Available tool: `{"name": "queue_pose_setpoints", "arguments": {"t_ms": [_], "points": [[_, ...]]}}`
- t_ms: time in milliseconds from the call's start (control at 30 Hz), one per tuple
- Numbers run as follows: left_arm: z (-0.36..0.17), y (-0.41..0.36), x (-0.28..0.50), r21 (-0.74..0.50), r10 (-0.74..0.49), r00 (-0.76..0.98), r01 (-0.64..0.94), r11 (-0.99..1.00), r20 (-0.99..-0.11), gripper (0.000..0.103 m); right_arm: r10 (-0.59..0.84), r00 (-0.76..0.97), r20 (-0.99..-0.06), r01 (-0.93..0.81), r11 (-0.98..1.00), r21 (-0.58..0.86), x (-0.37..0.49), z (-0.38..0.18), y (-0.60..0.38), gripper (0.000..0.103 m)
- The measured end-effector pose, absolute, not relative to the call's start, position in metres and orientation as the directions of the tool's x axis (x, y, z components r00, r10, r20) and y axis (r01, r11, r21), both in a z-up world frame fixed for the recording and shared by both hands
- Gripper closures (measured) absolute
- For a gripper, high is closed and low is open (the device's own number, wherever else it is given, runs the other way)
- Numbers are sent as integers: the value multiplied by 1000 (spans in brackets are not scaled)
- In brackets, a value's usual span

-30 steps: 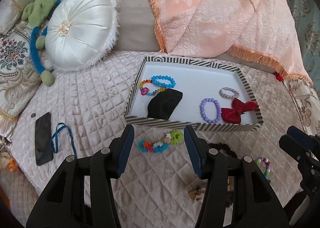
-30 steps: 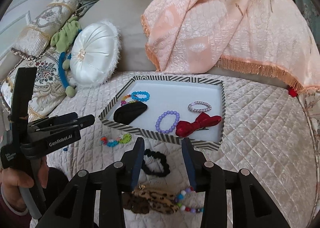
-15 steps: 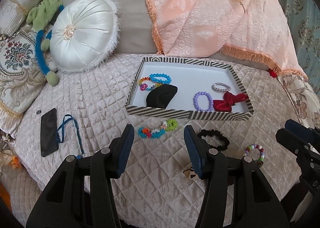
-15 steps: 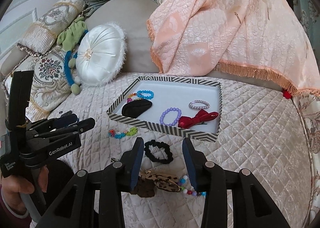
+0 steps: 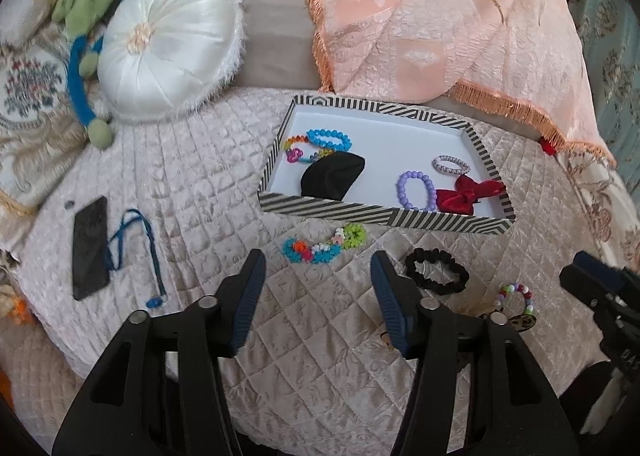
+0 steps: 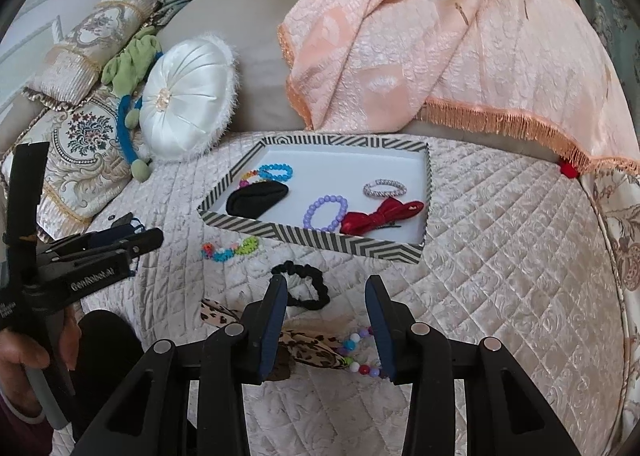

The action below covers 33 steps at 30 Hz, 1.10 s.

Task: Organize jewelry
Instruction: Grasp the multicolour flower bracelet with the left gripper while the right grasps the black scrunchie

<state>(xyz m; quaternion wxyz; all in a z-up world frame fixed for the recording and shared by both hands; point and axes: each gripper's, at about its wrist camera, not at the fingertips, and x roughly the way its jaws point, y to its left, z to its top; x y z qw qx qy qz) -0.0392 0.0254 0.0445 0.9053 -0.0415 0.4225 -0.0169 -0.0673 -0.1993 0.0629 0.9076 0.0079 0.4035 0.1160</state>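
Observation:
A striped tray lies on the quilted bed. It holds a blue bracelet, a rainbow bracelet, a black pouch, a purple bead bracelet, a silver bracelet and a red bow. In front of the tray lie a multicoloured scrunchie bracelet, a black scrunchie, a bead bracelet and a leopard-print hair tie. My left gripper is open and empty, above the bed near the multicoloured bracelet. My right gripper is open and empty, over the black scrunchie and leopard tie.
A black phone with a blue lanyard lies at the left. A white round cushion and a peach fringed blanket lie behind the tray. Patterned pillows stand at the far left. The bed edge curves off at the right.
Both grippers have pulled back and up from the tray, so more of the bed and the loose items shows. Both stay open. No item has moved.

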Motion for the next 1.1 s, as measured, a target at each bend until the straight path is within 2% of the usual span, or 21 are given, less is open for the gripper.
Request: {"name": "queue_pose_setpoints", "arguments": {"t_ms": [133,333,1000,1067,1100], "points": [[33,50,-25,-206,-140,590,-46,978,-795,43,221,622,-751,-205,972,117,-60,51,-201,64],[9,75,-1,-287,-185,521,-122,950,-833,42,223,574,-788,-197,971,132,-45,27,-200,64],[-48,58,60,-277,-204,397,-135,951,-895,37,228,434,-871,-268,956,117,29,-30,-175,64],[-51,57,61,-270,-196,397,-140,953,-897,38,243,417,-876,-280,951,130,32,-37,-172,64],[-52,57,61,-272,-195,406,-141,952,-893,48,250,424,-871,-281,950,136,32,-39,-172,65]]}}
